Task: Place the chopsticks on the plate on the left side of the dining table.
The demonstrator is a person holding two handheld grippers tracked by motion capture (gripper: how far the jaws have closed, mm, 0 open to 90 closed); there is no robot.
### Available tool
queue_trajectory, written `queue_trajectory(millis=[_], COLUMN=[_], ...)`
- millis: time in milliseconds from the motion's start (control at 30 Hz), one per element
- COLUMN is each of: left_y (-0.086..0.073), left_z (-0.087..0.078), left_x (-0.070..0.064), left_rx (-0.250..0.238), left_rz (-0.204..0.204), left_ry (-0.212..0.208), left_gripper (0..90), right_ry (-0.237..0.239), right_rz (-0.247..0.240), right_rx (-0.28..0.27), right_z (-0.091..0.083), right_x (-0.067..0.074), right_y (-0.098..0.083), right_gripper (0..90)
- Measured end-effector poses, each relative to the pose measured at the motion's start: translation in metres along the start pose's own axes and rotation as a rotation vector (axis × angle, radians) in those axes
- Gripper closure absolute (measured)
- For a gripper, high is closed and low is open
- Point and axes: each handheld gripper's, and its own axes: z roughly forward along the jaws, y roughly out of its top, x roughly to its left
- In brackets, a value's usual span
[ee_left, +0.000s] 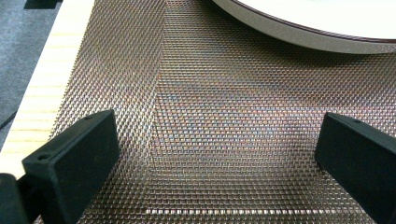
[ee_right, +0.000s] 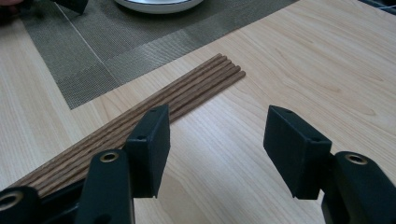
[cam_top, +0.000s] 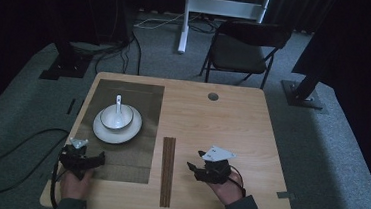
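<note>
Two hands enter the high view from the bottom edge, each holding a hand-held gripper: the left hand-held gripper (cam_top: 81,157) over the near corner of a woven placemat (cam_top: 129,153), the right hand-held gripper (cam_top: 211,169) over bare worktop (cam_top: 222,122). Between them lies a bundle of brown chopsticks (cam_top: 167,171); farther back a white bowl (cam_top: 116,118) with a spoon (cam_top: 118,104) sits on a plate (cam_top: 130,130)

Left gripper view: both jaws spread wide, empty, above the mat, plate rim (ee_left: 299,35) ahead

Right gripper view: jaws released, empty, chopsticks (ee_right: 187,95) just beside one jaw. Likely light, stiff, smooth and prone to rolling, they seem best pinched mid-length; the crockery looks breakable
</note>
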Motion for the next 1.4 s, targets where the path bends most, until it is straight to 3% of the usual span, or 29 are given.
queue_trajectory(millis=[1400], left_y=[0.000], left_z=[0.000], left_x=[0.000], left_rx=[0.000], left_rz=[0.000], left_ry=[0.000], left_gripper=[0.2], right_ry=[0.046], right_rz=[-0.071], right_rx=[0.033], right_z=[0.015], right_x=[0.025], right_y=[0.006], right_gripper=[40.7])
